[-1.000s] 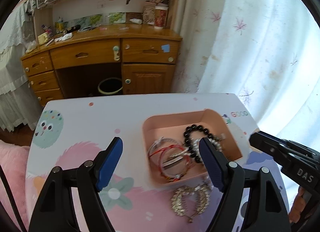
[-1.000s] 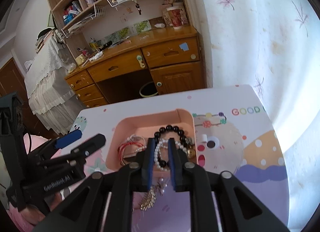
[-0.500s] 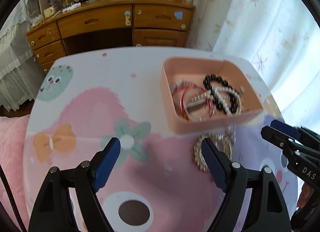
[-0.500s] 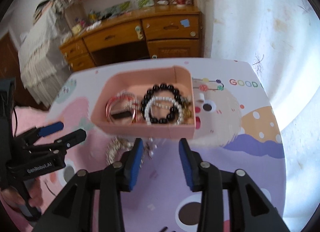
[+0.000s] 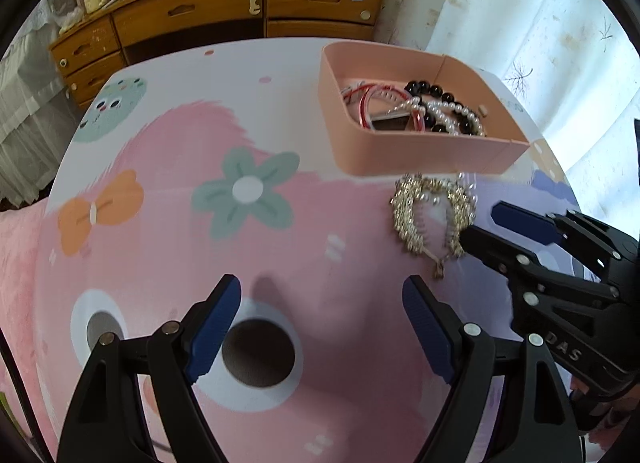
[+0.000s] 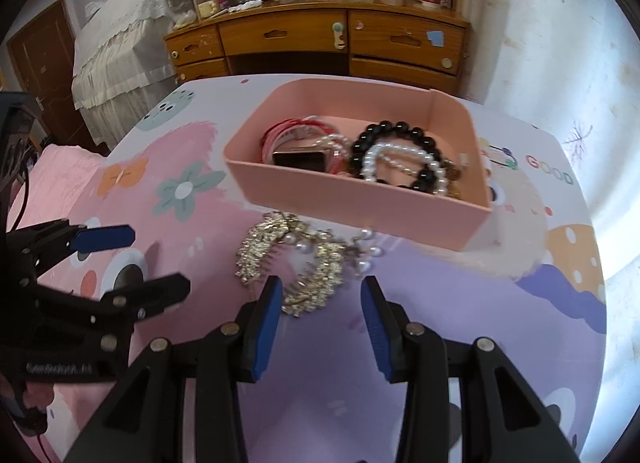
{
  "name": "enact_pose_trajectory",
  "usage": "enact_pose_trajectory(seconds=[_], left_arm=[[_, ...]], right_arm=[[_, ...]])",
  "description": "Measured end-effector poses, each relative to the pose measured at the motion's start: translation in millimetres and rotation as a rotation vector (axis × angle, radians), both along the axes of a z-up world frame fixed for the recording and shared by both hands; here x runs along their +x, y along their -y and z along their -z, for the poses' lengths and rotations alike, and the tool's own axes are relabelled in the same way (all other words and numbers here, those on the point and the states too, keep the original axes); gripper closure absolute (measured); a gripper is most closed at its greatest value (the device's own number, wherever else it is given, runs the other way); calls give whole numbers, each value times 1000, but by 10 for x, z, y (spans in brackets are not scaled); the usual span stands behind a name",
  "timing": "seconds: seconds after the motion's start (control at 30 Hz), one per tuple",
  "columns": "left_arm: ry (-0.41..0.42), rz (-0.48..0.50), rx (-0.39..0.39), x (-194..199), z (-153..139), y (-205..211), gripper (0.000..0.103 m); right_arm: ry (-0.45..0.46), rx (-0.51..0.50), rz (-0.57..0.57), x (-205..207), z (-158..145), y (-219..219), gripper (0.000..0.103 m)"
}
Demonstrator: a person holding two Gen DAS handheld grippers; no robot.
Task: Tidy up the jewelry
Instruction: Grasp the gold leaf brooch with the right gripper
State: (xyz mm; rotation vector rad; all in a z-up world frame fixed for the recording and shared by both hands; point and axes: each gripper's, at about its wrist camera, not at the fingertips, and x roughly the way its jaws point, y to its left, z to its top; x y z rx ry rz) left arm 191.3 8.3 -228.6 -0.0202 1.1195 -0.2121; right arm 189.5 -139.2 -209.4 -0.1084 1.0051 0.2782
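Observation:
A pink box (image 5: 420, 159) (image 6: 360, 199) stands on the cartoon-print table (image 5: 168, 167). It holds a black bead bracelet (image 6: 396, 131), a white pearl bracelet (image 6: 400, 153), red bangles (image 6: 280, 129) and a small watch (image 6: 298, 159). A gold sparkly hair piece with pearls (image 5: 434, 219) (image 6: 296, 263) lies on the table just in front of the box. My right gripper (image 6: 321, 283) (image 5: 480, 221) hovers open at its near end, pads not pressing on it. To the left, my left gripper (image 5: 320, 287) (image 6: 156, 259) is wide open over bare table.
A wooden desk with drawers (image 6: 340, 35) stands behind the table. A pale curtain (image 5: 520, 23) hangs at the right. A bed with a white cover (image 6: 120, 43) is at the far left, and a pink blanket (image 6: 60, 167) lies beside the table's left edge.
The right jaws have widened and let go of the pearl bracelet, which now lies in the box. Both grippers have sunk and pulled back toward the near side of the box.

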Motion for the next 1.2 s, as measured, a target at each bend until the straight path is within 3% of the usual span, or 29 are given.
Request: enact_pose_trajectory(seconds=[0.3,0.53,0.63,0.67,0.8,0.87,1.07,1.2], left_arm=[[6,-25,-2,-29,-49,-142,21],[6,-43,-17,-27,-64,-248,21],[7,-43,-15,-28,-63,-260,21],[7,-43,-14,-27,-62,-285,21],[10,-47,-16,-28,-66,-394,21],[11,-45,-20,-31,-75,-446,21],[15,-34,-19,-46,-98,-560,21],[20,-24,-23,-59,-115,-631,21]], right_arm=[[-16,-10,69,157,98,-8,63],[-48,66,140,227,126,103,84],[-40,42,134,216,126,46,86],[-36,36,131,211,124,28,92],[-15,14,113,170,97,-56,94],[-2,21,127,140,62,-71,103],[-16,48,152,77,25,-99,103],[-20,153,184,81,-34,-47,103]])
